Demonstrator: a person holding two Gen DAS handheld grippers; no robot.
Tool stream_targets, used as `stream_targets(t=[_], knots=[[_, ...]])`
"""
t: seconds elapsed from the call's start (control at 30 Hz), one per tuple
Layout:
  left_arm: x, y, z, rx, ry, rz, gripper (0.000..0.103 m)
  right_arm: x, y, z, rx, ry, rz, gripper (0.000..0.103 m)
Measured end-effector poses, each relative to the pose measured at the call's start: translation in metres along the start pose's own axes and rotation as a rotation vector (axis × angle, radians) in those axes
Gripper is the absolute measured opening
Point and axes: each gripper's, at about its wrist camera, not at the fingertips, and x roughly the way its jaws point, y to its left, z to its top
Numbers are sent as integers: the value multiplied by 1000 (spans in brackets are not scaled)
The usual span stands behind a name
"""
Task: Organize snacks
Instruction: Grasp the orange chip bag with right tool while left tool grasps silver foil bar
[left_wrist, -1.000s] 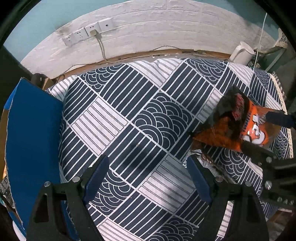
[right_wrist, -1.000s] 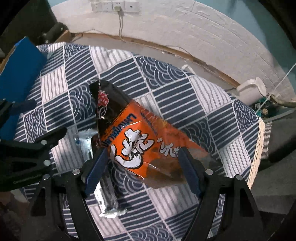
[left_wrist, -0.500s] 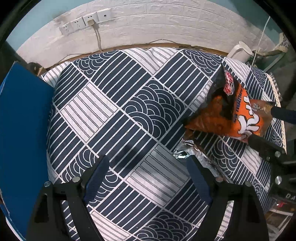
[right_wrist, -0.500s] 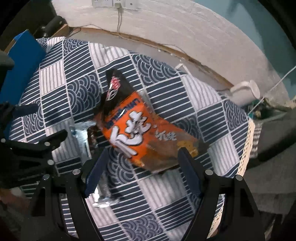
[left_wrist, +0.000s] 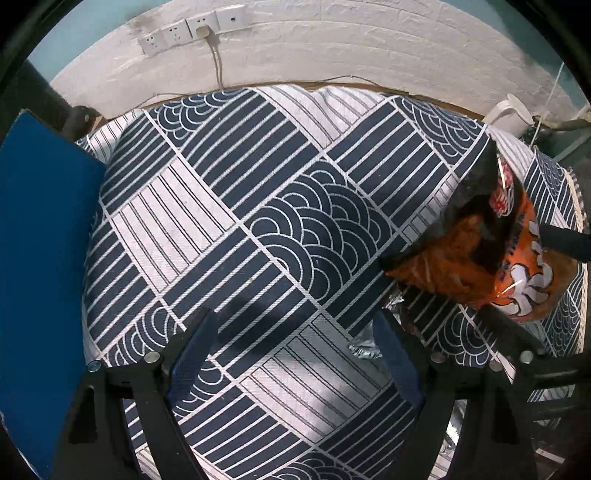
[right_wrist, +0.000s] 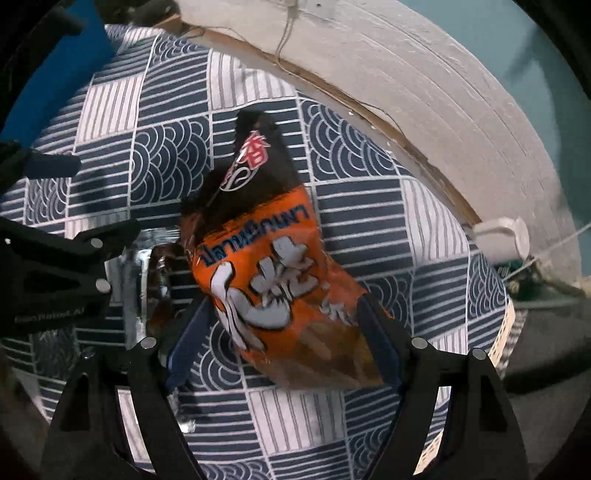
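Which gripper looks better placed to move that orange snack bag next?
Right. The right gripper already has the orange snack bag between its fingers, apparently gripped. The left gripper hangs open over bare patterned tablecloth, the bag off to its side.

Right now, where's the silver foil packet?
The silver foil packet lies on the patterned tablecloth, tucked under the orange snack bag's left edge, left of the right gripper.

Both fisheye views bend hard at the rim, curving the white brick wall (left_wrist: 332, 48) and fading into black corners. The left wrist view is bright and sharp, with soft gripper shadows across the patterned tablecloth (left_wrist: 258, 206). The right wrist view is dimmer and motion-blurred; glare glints on the orange snack bag (right_wrist: 280, 280).
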Motion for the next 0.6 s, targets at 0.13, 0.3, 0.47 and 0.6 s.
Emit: stream_targets(t=[0.13,0.3,0.47,0.6], knots=[[5,2,0,-37,33,-11,87,8,1,4,13,-9,-11,79],[6,2,-1,-62,39,-27,87,9,-1,-2,64,-4,-27,71],[0,1,-8,-82,38,-42,87,4,-7,-9,159,9,-50,53],[-8,1,-13,-112,31,-62,87,-1,-27,-22,305,21,1,49]])
